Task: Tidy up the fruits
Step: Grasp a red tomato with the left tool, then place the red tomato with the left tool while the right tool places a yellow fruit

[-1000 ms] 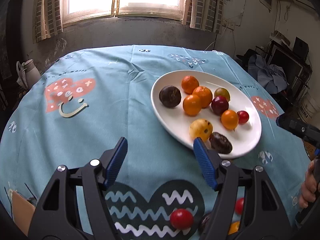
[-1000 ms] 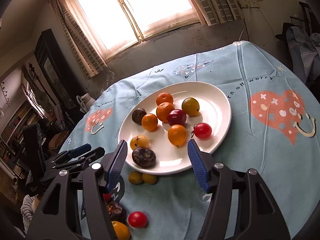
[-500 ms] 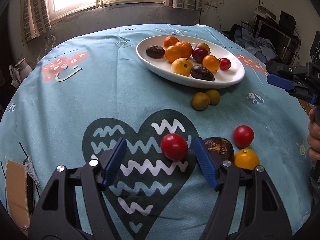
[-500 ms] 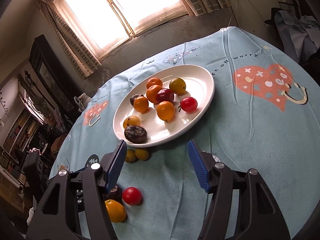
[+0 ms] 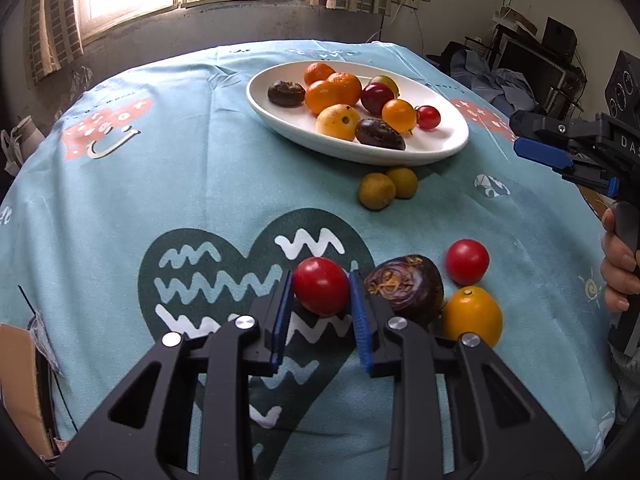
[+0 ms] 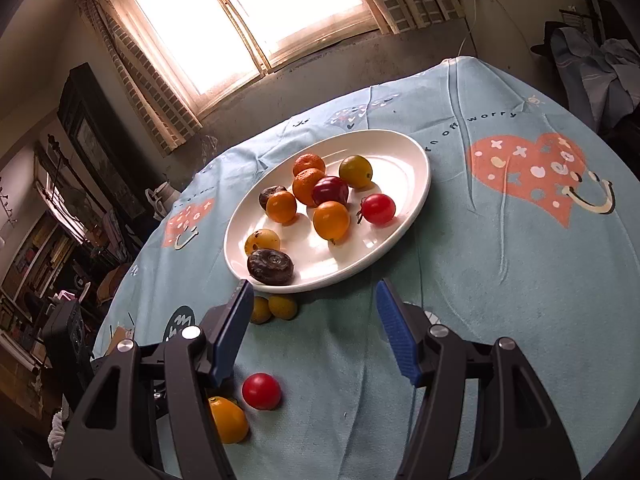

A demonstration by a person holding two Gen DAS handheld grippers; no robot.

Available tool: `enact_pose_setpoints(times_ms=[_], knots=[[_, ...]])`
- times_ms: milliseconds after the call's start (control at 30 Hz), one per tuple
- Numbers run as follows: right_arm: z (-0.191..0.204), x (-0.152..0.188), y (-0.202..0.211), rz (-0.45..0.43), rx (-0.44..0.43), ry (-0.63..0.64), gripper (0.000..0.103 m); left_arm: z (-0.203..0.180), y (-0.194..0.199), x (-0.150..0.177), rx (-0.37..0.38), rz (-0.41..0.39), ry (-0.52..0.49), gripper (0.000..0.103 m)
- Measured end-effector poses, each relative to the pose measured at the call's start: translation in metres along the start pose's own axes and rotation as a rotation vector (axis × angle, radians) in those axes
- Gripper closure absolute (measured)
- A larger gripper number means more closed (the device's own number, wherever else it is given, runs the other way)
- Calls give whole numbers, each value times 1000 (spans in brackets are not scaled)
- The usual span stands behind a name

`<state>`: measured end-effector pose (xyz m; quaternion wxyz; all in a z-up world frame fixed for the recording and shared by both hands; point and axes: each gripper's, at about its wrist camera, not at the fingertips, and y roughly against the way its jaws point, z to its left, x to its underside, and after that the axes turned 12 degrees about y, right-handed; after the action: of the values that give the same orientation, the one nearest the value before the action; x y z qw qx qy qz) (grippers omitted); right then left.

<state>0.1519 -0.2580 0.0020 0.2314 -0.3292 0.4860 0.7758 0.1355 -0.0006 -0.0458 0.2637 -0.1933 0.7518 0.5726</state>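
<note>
My left gripper (image 5: 320, 292) is shut on a red cherry tomato (image 5: 320, 285) on the teal tablecloth. Right of it lie a dark purple passion fruit (image 5: 406, 283), a second red tomato (image 5: 467, 261) and an orange-yellow fruit (image 5: 472, 317). Two small yellow-green fruits (image 5: 386, 188) lie in front of the white oval plate (image 5: 448, 142), which holds several oranges, tomatoes and dark fruits. My right gripper (image 6: 310, 328) is open and empty above the cloth near the plate (image 6: 400, 160); it shows at the right edge of the left wrist view (image 5: 560, 152).
The round table's edge drops away near the bottom of both views. A cardboard piece (image 5: 18, 384) sticks out at the lower left. Clutter, clothes and electronics (image 5: 520, 64) stand beyond the table at the right; a window wall is behind.
My left gripper drew back from the plate to the loose fruits, came up to the red tomato and closed on it. The right gripper pulled back slightly, staying open.
</note>
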Motion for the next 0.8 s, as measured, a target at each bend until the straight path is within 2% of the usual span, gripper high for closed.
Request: enact_pose_setpoints(times_ms=[100,200,333,367,567,800], knots=[[4,2,-5,20,-19,12,39,12,4,-6,-47,-33,43,75],[11,6,-18,67,-72,24,39,26,5,-12,-42,-35,102,75],[23,9,-40,136,-163,10,39,24,1,-13,-32,-21,93,75],[27,8,-46,152,-172,15,44,23,0,-13,-31,-17,89,75],[42,3,-70,199,-103,51,56,22,-3,-13,-21,-4,85,75],[39,0,-89,221,-19,67,65,15,-6,-11,-24,5,60,75]])
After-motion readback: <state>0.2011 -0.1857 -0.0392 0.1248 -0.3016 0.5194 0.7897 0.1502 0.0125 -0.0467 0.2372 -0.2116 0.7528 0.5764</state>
